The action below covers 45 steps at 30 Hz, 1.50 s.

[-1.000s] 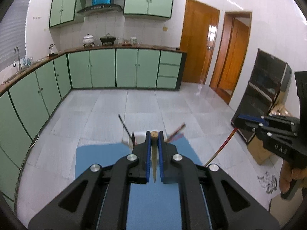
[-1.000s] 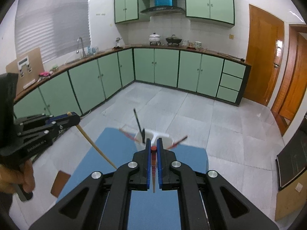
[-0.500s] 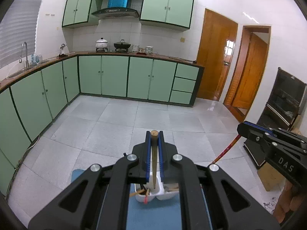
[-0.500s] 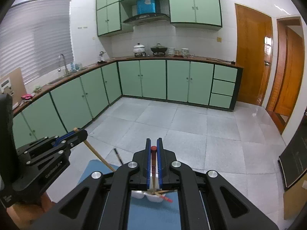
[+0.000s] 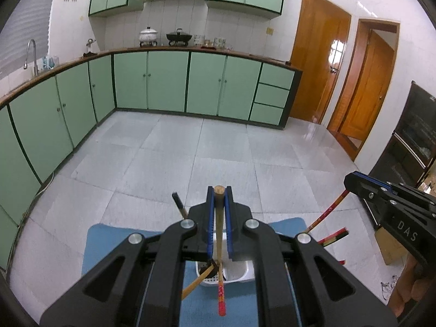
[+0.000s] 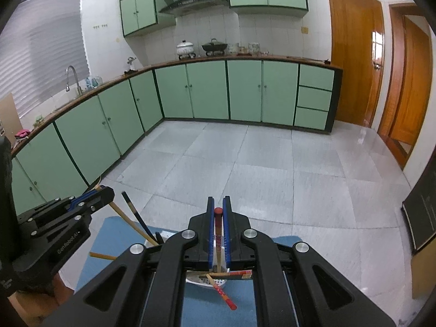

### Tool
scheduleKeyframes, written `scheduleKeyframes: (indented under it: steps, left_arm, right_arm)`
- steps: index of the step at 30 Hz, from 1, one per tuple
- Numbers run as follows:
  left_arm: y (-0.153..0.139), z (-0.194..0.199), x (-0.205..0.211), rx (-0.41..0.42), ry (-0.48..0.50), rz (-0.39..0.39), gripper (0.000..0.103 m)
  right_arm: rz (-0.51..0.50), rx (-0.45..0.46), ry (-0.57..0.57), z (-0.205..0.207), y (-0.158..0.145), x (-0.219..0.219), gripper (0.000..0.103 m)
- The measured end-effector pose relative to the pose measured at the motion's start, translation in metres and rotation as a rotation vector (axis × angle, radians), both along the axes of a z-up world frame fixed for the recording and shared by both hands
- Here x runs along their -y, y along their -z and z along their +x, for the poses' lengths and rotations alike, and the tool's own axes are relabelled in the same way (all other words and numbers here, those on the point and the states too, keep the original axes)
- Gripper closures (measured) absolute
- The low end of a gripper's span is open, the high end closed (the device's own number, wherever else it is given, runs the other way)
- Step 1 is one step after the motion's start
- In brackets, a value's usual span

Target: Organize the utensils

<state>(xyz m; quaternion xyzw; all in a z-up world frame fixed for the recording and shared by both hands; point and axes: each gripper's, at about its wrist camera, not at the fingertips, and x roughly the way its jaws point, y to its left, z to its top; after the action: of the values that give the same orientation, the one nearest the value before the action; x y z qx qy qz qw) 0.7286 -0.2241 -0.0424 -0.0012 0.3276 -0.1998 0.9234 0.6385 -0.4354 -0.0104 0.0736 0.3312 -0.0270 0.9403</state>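
Two hand-held grippers hang above a white basket (image 5: 239,273) that stands on a blue mat (image 5: 109,241). Left hand-held gripper (image 5: 219,190) is clamped on a tan chopstick (image 5: 218,226) whose lower end reaches down into the basket. Right hand-held gripper (image 6: 218,210) is clamped on a red-tipped chopstick (image 6: 218,234), also pointing down toward the basket (image 6: 203,282). Several more chopsticks already stand in the basket and lean out over its rim, among them a red one (image 5: 221,294) and a dark one (image 5: 179,204). Beyond the basket lie pale floor tiles (image 5: 218,150) and green cabinets (image 5: 169,81).
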Motion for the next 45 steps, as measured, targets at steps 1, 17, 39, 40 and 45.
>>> scheduleKeyframes:
  steps: [1,17,39,40,45]
  left_arm:
    - [0.002,0.001,-0.001,-0.008,0.003,0.0,0.096]
    - [-0.017,-0.034,-0.023,0.032,-0.037,0.127,0.014]
    - [-0.003,-0.236,-0.132,0.126,-0.185,0.102,0.005]
    - [-0.004,-0.245,-0.134,0.133,-0.191,0.094,0.005]
    - [-0.009,-0.305,-0.15,0.168,-0.17,0.056,0.005]
  right_arm:
    - [0.009,-0.01,-0.007,0.001,0.003,0.0,0.097]
    - [-0.025,-0.001,0.039,-0.038,0.011,0.007,0.059]
    - [-0.234,0.158,0.236,-0.225,0.03,-0.058,0.006]
    - [-0.219,0.179,0.223,-0.238,0.031,-0.06,0.006]
    - [-0.204,0.245,0.161,-0.295,0.02,-0.082,0.006]
